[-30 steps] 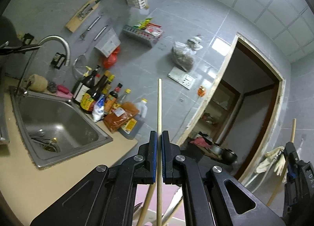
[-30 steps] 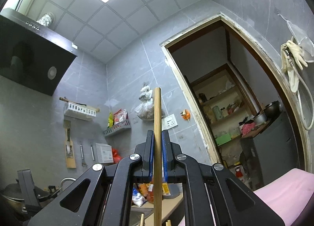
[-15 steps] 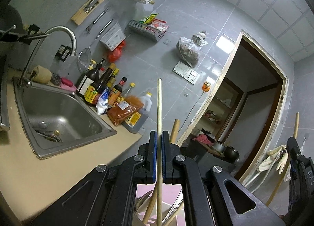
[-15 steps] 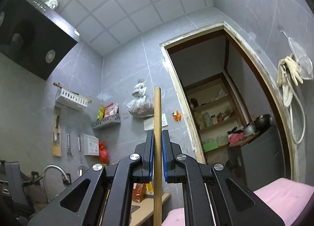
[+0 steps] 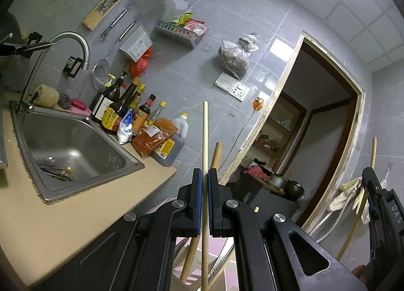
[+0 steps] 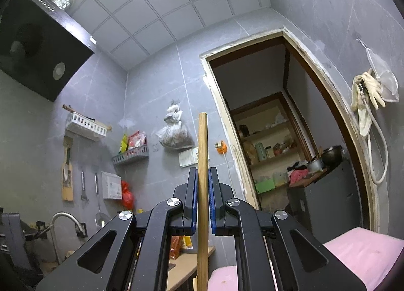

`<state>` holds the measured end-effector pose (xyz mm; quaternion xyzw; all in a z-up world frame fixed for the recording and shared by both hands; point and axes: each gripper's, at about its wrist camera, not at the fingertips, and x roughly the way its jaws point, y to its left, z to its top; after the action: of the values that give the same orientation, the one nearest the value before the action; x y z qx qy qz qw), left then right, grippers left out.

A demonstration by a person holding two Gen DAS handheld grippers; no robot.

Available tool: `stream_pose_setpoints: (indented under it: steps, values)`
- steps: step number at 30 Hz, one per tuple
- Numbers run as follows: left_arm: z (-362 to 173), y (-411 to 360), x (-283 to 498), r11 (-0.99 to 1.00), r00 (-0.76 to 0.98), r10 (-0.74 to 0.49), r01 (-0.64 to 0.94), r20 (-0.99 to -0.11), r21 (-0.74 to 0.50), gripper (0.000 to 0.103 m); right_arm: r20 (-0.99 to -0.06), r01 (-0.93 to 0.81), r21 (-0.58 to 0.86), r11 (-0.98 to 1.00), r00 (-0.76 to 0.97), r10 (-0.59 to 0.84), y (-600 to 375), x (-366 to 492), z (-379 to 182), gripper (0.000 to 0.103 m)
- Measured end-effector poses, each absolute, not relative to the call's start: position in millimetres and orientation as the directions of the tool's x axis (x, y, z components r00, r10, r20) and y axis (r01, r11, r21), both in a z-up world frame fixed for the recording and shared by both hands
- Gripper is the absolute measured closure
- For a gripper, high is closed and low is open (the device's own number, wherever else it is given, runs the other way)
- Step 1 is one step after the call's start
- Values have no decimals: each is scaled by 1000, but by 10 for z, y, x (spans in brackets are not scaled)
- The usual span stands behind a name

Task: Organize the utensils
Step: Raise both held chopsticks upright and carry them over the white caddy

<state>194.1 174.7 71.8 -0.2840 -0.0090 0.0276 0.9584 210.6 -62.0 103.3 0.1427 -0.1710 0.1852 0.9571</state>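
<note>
My left gripper (image 5: 204, 177) is shut on a thin pale wooden chopstick (image 5: 205, 134) that stands upright between its jaws. Below it, several other wooden handles (image 5: 216, 154) and metal utensils stand in a holder that is mostly hidden by the gripper. My right gripper (image 6: 202, 177) is shut on a thicker wooden stick (image 6: 203, 144), also upright. The right gripper also shows at the right edge of the left wrist view (image 5: 373, 190), with its stick (image 5: 373, 149) rising above it.
A steel sink (image 5: 70, 144) with a curved tap (image 5: 73, 38) sits in the beige counter (image 5: 75, 215). Sauce bottles (image 5: 126, 111) and a red packet (image 5: 154, 134) stand behind it. A pink surface (image 6: 363, 253) lies low right. An open doorway (image 6: 272, 139) faces ahead.
The left gripper has risen and tilted, so the sink and counter sit lower and nearer; another wooden handle came into view. The right view tilted up toward the ceiling. Both grips held.
</note>
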Motion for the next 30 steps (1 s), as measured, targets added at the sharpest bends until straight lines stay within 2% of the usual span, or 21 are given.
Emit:
stream_pose_setpoints:
  steps: [23,30]
  values:
    - [667,1717,1971,852,1000,18,-25,-17,-523,101,329,-373,261,890,901,281,-691,2194,1030,97]
    - [658,1754,2002,854,1000,6,-19,-28,-520,101,310,-396,253,883,898,313,-675,2220,1018,97]
